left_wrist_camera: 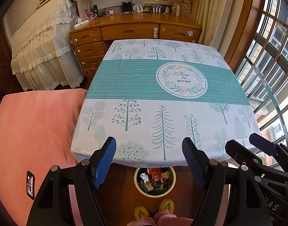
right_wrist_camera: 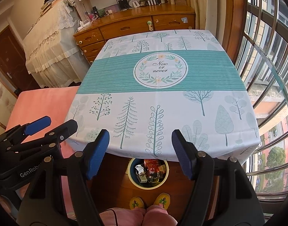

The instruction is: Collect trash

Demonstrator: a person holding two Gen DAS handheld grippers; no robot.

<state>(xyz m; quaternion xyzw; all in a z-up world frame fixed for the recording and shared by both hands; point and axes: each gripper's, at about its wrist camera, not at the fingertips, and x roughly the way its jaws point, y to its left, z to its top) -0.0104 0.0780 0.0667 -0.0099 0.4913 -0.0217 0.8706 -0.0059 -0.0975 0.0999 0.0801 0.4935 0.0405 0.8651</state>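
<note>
tabletop (left_wrist_camera: 162,113) ahead of both tongs, bare of trash. bin (left_wrist_camera: 154,180) below them looks full. left tongs (left_wrist_camera: 149,162) and right tongs (right_wrist_camera: 141,154) spread, empty; likely finished.

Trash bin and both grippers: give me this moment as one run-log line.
left gripper: open, empty | right gripper: open, empty | trash bin: on floor below table edge, holds wrappers | tablecloth: no trash in view

1. My right hand-held gripper (right_wrist_camera: 140,154) hangs over the near edge of the tabletop (right_wrist_camera: 162,101), jaws wide apart, nothing between them.
2. Below it on the floor I see a bin (right_wrist_camera: 131,180) holding wrappers (right_wrist_camera: 152,166).
3. The left hand-held gripper (right_wrist_camera: 55,123) shows at my left, jaws apart.
4. Two yellow slippers (right_wrist_camera: 148,201) stand just beside the bin.
</note>
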